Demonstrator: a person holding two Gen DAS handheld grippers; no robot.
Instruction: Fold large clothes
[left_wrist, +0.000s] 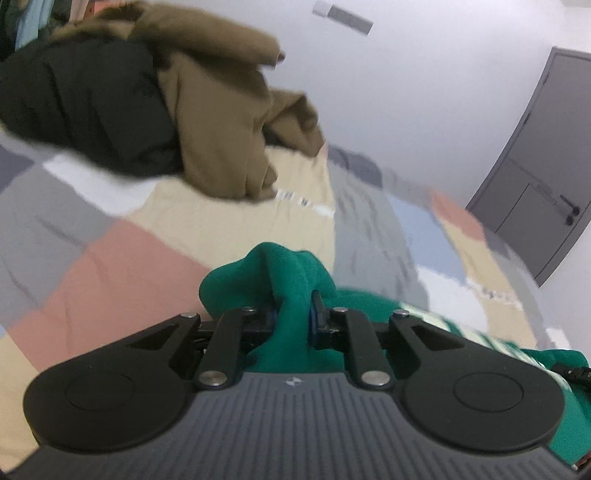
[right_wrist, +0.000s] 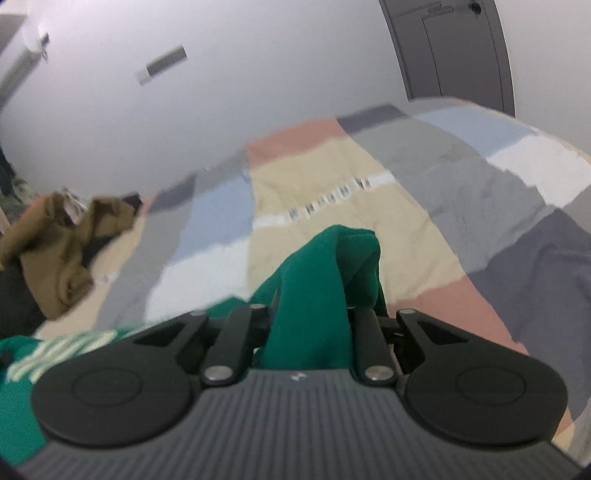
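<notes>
A green garment (left_wrist: 288, 273) with pale lettering is bunched up between the jaws of my left gripper (left_wrist: 293, 314), which is shut on a fold of it. In the right wrist view the same green garment (right_wrist: 325, 280) rises in a ridge out of my right gripper (right_wrist: 312, 314), also shut on the cloth. The fingertips of both grippers are hidden in the fabric. The rest of the garment trails off toward the lower right of the left view and the lower left of the right view, over a patchwork bedspread (left_wrist: 122, 258).
A pile of brown clothes (left_wrist: 229, 122) and a black garment (left_wrist: 85, 107) lie at the far left of the bed; the brown clothes (right_wrist: 62, 254) show at the left in the right view. A grey door (left_wrist: 535, 177) stands in the white wall beyond the bed.
</notes>
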